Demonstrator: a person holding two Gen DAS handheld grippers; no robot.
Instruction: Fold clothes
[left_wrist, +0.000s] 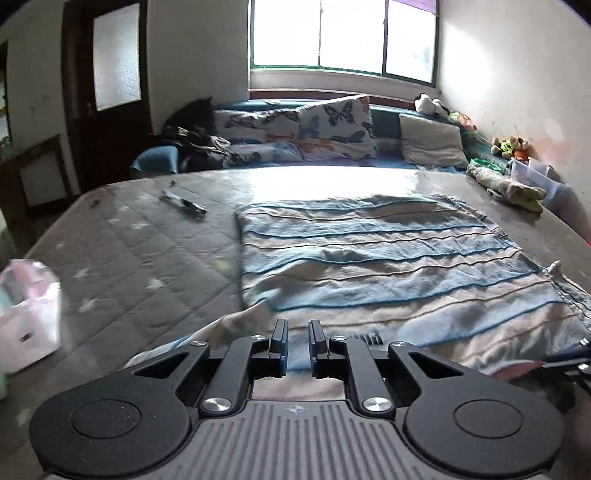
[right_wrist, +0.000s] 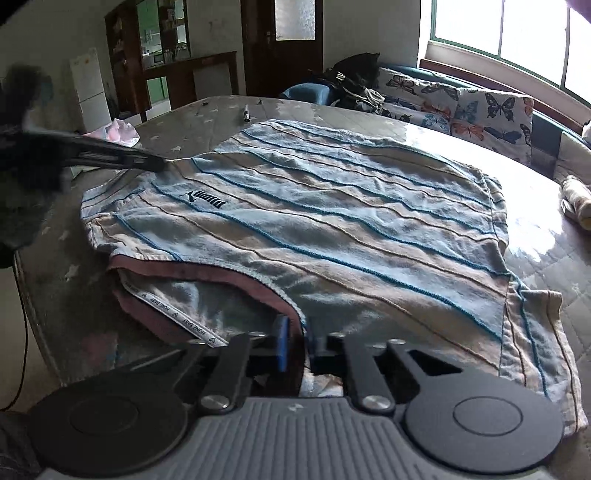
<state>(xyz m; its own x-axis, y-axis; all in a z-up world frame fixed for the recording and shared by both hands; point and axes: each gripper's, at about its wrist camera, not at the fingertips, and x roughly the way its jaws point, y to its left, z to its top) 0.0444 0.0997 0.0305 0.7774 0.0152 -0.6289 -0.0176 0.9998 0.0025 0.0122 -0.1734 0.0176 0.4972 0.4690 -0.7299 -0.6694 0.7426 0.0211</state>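
A light blue and beige striped shirt (left_wrist: 369, 258) (right_wrist: 332, 206) with a dark logo (right_wrist: 207, 199) lies spread flat on a grey quilted mattress (left_wrist: 129, 251) (right_wrist: 535, 229). My right gripper (right_wrist: 301, 347) is shut on the near edge of the shirt's pink-lined neck opening. My left gripper (left_wrist: 298, 338) is over the shirt's near corner, its jaws almost together with cloth in the thin gap. In the right wrist view the left gripper (right_wrist: 159, 162) pinches the shirt's far left edge, which is drawn up to a small peak.
Butterfly pillows (left_wrist: 332, 125) and a dark clothes heap (left_wrist: 195, 136) line the far side. A pen-like object (left_wrist: 183, 201) lies on the mattress. A pink-white bag (left_wrist: 29, 310) stands at the left; a rolled cloth (left_wrist: 506, 186), stuffed toys (left_wrist: 509, 146) and a plastic box (left_wrist: 535, 173) at the right.
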